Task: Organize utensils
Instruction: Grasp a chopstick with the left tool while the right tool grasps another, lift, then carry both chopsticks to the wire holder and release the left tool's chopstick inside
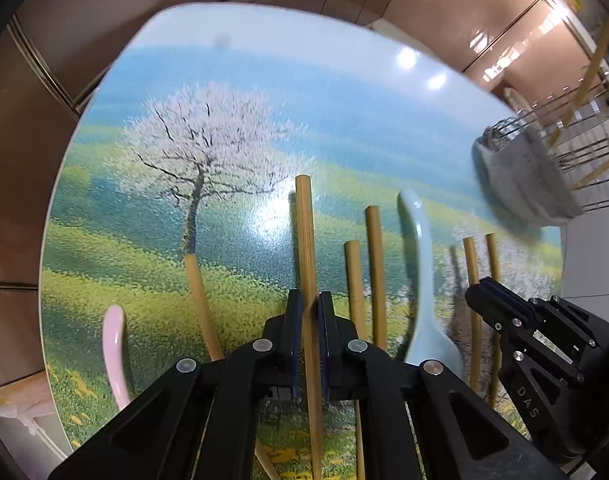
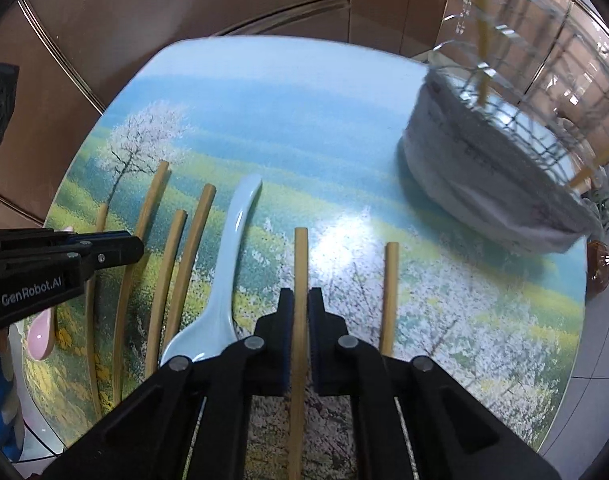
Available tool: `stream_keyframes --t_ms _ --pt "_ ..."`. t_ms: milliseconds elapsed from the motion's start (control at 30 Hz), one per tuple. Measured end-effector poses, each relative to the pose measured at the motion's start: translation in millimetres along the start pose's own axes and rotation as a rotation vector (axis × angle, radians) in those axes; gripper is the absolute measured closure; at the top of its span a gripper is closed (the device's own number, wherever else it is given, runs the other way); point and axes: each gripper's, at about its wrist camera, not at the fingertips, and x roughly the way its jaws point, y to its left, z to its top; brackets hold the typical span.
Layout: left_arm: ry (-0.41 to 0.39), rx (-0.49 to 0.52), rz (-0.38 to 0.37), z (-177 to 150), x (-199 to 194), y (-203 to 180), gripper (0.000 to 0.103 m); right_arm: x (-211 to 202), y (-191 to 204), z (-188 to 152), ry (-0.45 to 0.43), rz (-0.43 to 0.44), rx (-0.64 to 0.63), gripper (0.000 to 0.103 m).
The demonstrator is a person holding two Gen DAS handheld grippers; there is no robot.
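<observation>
The left gripper (image 1: 310,300) is clamping a bamboo chopstick (image 1: 306,248) between its closed pads. The right gripper (image 2: 300,298) is pinching another chopstick (image 2: 301,264) likewise. Both sticks are running lengthwise between the fingers, above the table (image 1: 232,92), beside the blue spoon (image 2: 228,256).

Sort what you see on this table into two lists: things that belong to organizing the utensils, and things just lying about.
Part of the job:
bamboo chopsticks
blue spoon
pink spoon
wire utensil basket

Lying about:
amber bottle at the table edge
</observation>
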Motion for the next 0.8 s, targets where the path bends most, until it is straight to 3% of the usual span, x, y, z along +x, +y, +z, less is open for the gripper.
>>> stream_keyframes --t_ms 567,800 --pt "-0.271 0.029 -0.039 -62 -113 -7 0.097 -143 -9 -79 -0.328 0.081 0.032 0.097" --pt "-0.360 0.048 -0.069 -78 -157 -15 0.098 -200 1 -91 -0.465 0.068 0.042 0.097"
